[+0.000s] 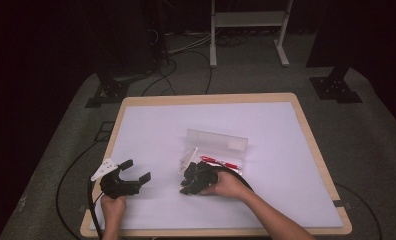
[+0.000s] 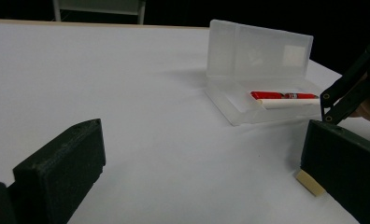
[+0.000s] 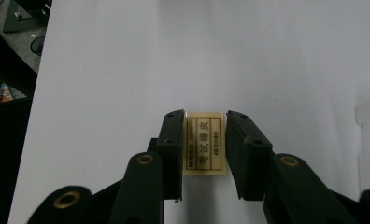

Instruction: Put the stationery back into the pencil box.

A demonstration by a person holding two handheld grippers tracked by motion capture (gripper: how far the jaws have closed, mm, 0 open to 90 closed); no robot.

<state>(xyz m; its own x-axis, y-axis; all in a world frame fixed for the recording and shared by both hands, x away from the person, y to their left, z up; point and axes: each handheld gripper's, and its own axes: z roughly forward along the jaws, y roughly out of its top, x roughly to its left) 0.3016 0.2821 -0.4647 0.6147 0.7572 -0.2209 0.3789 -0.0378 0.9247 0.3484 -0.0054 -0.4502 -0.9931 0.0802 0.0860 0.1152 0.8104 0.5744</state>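
Cream-sleeved eraser (image 3: 204,142) sits pinched between the right gripper's (image 3: 204,154) two black jaws, low over the white table (image 3: 127,56) just in front of the clear pencil case (image 1: 217,150). Its label carries printed Chinese characters, 考试橡皮 as far as I can read them (the smaller print is too fine). To place it well, I judge the grip should stay square and lift over the case's front wall, beside the red pen (image 2: 283,95). Left gripper (image 1: 131,172) rests apart, jaws spread.

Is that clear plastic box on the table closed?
No, the clear plastic box stands open with its lid tipped up, and a red pen lies inside its tray.
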